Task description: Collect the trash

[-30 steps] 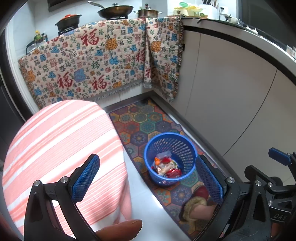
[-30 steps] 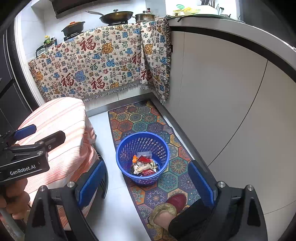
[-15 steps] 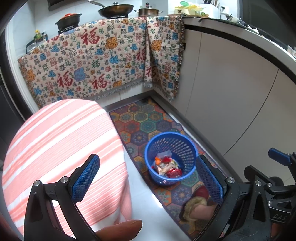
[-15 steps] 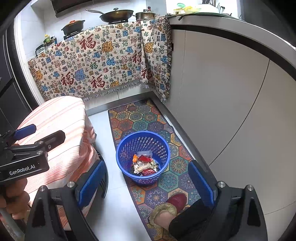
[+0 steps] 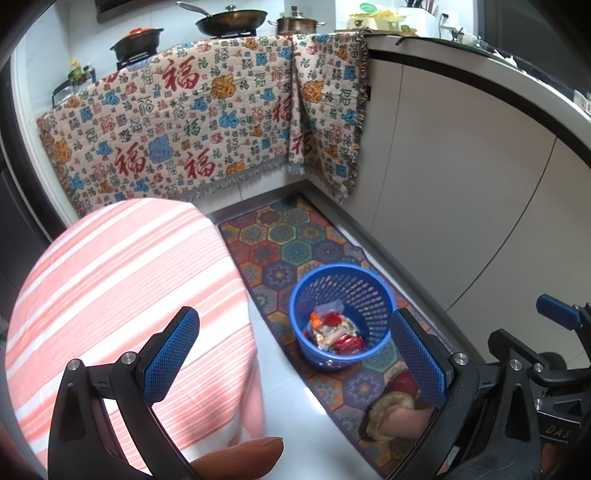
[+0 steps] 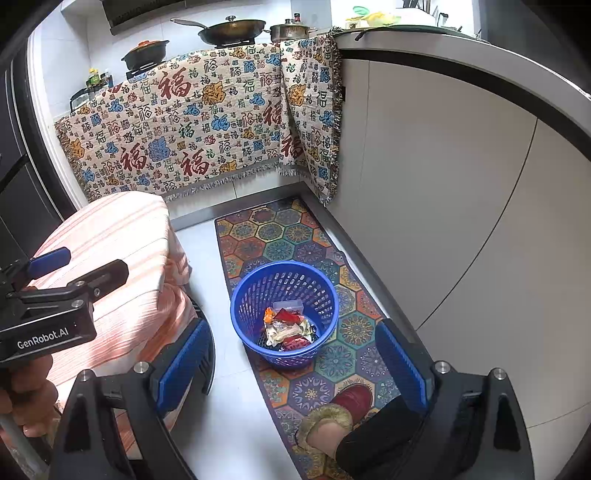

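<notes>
So right in front of you, both grippers are just hanging there with nothing in them: the left gripper (image 5: pixel 295 350) has its fingers (image 5: pixel 171 354) spread wide, and the right gripper (image 6: pixel 291 360) is spread wide too, blue pads well apart with only floor between them. Your slippered foot (image 6: pixel 347 402) is planted on the hexagon-pattern floor mat (image 6: pixel 280 240), just this side of the blue plastic basket (image 6: pixel 284 277). The basket stands upright on the mat and already holds a small pile of crumpled snack wrappers (image 6: pixel 286 328) at the bottom, red, orange and yellowish ones plus something clear. To your left is the stool or small table under a pink striped cloth (image 5: pixel 122 280), and its top looks bare as far as I can see. Further back there's the patterned blanket (image 5: pixel 192 125) draped over the counter front, with a wok (image 6: pixel 232 29) and pots up top. Judging from this, the collecting looks pretty much done: I can't spot any loose trash on the floor, mat or striped cloth. What's left, if anything, is a last check of spots these views hide.
</notes>
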A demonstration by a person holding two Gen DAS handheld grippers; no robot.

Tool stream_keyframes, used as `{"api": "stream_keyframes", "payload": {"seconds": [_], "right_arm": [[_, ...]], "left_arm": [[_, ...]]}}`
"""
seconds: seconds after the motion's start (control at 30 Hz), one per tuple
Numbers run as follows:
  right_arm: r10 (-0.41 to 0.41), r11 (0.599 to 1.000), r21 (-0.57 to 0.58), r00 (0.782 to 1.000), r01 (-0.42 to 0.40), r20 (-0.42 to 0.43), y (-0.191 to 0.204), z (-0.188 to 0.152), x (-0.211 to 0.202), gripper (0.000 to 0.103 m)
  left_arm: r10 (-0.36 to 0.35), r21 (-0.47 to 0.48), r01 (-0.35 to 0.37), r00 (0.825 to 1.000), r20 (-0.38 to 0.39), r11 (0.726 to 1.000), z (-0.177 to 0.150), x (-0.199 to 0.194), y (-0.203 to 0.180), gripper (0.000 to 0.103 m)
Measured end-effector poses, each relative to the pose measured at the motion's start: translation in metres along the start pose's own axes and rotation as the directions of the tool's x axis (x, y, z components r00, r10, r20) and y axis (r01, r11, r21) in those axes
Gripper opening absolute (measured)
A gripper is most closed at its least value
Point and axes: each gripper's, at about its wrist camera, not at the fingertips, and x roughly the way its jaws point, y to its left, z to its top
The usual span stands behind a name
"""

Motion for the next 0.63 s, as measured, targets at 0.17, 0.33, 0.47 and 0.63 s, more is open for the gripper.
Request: {"api": "stream_keyframes", "payload": {"seconds": [0.17,0.33,0.47,0.63], "right_arm": [[0.001,1.0,0.0,1.0,-0.001,0.004,0.0024,-0.0008,-0.0021,0.093],[-0.001,1.0,0.002,1.0,0.001,0.004,0.0016,0.0003,-0.0035,0.093],[-0.003,1.0,0.006,1.0,0.003,0.003,0.0008,0.0006,-0.0045,0.093],[-0.011,1.0,0.017,1.0,0.011,0.004,-0.002,0.0012,-0.0055,0.093]], "left_arm": [[0.005,0.0,-0.005,1.0,0.002,1.0,0.0013,-0.0015,-0.0003,0.103],[0.003,0.002,-0.003,1.0,0.0,1.0,0.0028,-0.0013,-0.0005,0.103],[-0.023,0.005,0.023,1.0,0.002,1.0,0.0033,-0.0015,-0.0003,0.103],[-0.025,0.006,0.024,0.999,0.024,1.0,0.0026,-0.0046,-0.0029,0.103]]}}
